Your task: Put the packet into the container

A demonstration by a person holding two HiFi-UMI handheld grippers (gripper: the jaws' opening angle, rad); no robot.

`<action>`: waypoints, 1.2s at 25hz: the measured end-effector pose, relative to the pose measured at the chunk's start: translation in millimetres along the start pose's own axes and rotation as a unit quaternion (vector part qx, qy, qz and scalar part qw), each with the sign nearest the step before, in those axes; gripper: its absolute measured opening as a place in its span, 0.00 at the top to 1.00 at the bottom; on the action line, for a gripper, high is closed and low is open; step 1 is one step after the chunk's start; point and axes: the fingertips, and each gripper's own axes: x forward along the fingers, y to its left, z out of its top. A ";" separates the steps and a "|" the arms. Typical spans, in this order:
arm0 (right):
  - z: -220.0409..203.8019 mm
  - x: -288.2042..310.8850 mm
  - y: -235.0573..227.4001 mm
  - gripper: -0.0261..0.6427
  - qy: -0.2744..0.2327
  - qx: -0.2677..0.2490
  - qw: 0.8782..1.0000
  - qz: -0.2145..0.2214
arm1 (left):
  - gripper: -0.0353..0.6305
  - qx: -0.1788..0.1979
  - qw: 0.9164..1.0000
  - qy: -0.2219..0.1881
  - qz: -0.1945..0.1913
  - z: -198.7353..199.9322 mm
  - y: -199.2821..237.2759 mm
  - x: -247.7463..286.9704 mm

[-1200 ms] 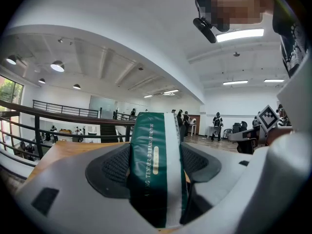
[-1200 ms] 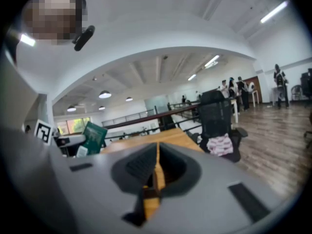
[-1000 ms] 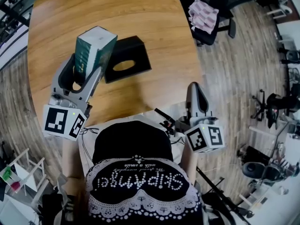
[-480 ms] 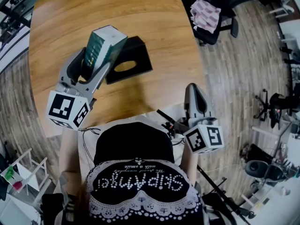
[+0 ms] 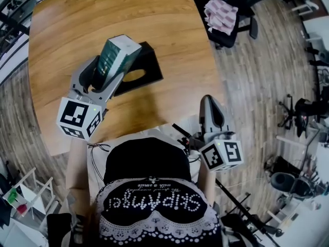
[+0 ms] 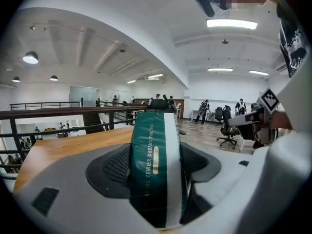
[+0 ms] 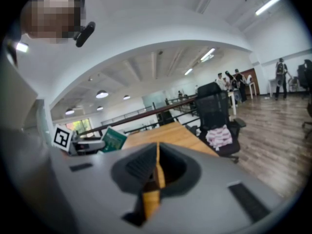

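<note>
The left gripper was clenched on the packet – dark green with a white stripe and gold lettering – its ribbed pads pressed to both broad sides. The packet stood on end between the jaws, its pale top face turned up toward the head camera. From the head view it lay over the 9 o'clock side of the black container, hiding that edge and part of the oval opening in the container's top. Whether the packet touched the container could not be told. In the left gripper view the packet filled the middle of the frame and blocked whatever lay directly ahead.

The container rested on the round wooden table. The right gripper hung at the container's 5 o'clock, well apart from it near the table's rim – its jaws pressed together with nothing between them.

Off the table at 2 o'clock stood a black office chair with a pink-and-white checked cloth draped on it, on plank flooring.
</note>
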 end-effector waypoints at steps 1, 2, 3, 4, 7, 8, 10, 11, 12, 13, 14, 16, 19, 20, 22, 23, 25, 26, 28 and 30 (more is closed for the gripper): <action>0.2 -1.3 -1.1 0.91 0.000 0.001 1.000 -0.002 | 0.43 0.001 1.000 0.003 -0.004 -1.9 -1.9 1.8; 0.6 -2.6 -2.2 0.91 0.000 0.002 1.000 -0.003 | 0.43 0.001 1.000 0.007 -0.008 -3.4 -3.8 3.9; 1.1 -3.7 -3.3 0.91 0.000 0.003 1.000 -0.005 | 0.43 0.002 1.000 0.009 -0.011 -4.6 -5.5 6.3; 1.6 -4.8 -4.4 0.91 -0.001 0.003 1.000 -0.007 | 0.43 0.003 1.000 0.011 -0.014 -5.6 -6.9 9.0; 1.7 -7.7 -9.0 0.91 0.000 0.005 1.000 -0.014 | 0.43 0.003 1.000 0.014 -0.020 -9.0 -10.0 18.6; 1.0 -8.3 -11.3 0.91 0.000 0.005 1.000 -0.016 | 0.43 0.002 1.000 0.015 -0.022 -11.1 -11.0 22.6; -0.3 -9.6 -16.0 0.91 0.001 0.006 1.000 -0.021 | 0.43 0.000 1.000 0.018 -0.025 -16.4 -12.6 30.0; -0.3 -10.8 -17.4 0.91 0.001 0.006 1.000 -0.024 | 0.43 -0.001 0.999 0.021 -0.027 -19.1 -13.3 32.7; -0.1 -12.2 -18.5 0.91 0.001 0.007 1.000 -0.026 | 0.43 -0.001 0.999 0.024 -0.028 -21.6 -14.0 34.8; 0.3 -13.4 -19.5 0.91 0.001 0.007 1.000 -0.029 | 0.43 -0.002 0.999 0.028 -0.030 -24.0 -14.6 36.9; 0.6 -14.2 -20.7 0.91 0.001 0.008 0.999 -0.031 | 0.43 -0.002 0.999 0.031 -0.032 -26.3 -15.1 39.2; 0.7 -14.7 -22.9 0.91 0.001 0.008 0.999 -0.034 | 0.43 -0.002 0.999 0.036 -0.035 -30.8 -15.9 43.9; 0.0 -16.0 -26.4 0.91 0.002 0.010 0.999 -0.039 | 0.43 0.006 0.998 0.044 -0.039 -37.2 -19.4 50.1; -0.5 -16.8 -27.5 0.91 0.002 0.010 0.999 -0.040 | 0.43 0.012 0.998 0.047 -0.041 -39.4 -21.4 51.7; -1.6 -17.5 -28.8 0.91 0.003 0.010 0.999 -0.042 | 0.43 0.027 0.997 0.054 -0.045 -43.8 -24.9 54.7; -2.1 -17.4 -28.9 0.91 0.003 0.010 0.999 -0.042 | 0.43 0.035 0.997 0.058 -0.047 -46.0 -26.2 56.0; -2.9 -17.1 -28.8 0.91 0.004 0.011 0.999 -0.043 | 0.43 0.046 0.995 0.067 -0.051 -50.7 -28.4 58.2; -3.2 -16.8 -28.9 0.91 0.004 0.012 0.999 -0.043 | 0.43 0.050 0.995 0.072 -0.054 -53.3 -29.2 59.2; -3.5 -15.8 -29.3 0.91 0.005 0.012 0.999 -0.043 | 0.43 0.055 0.993 0.082 -0.058 -59.6 -30.1 60.8; -3.7 -15.2 -29.5 0.91 0.006 0.012 0.999 -0.043 | 0.43 0.062 0.992 0.088 -0.062 -64.1 -31.2 62.2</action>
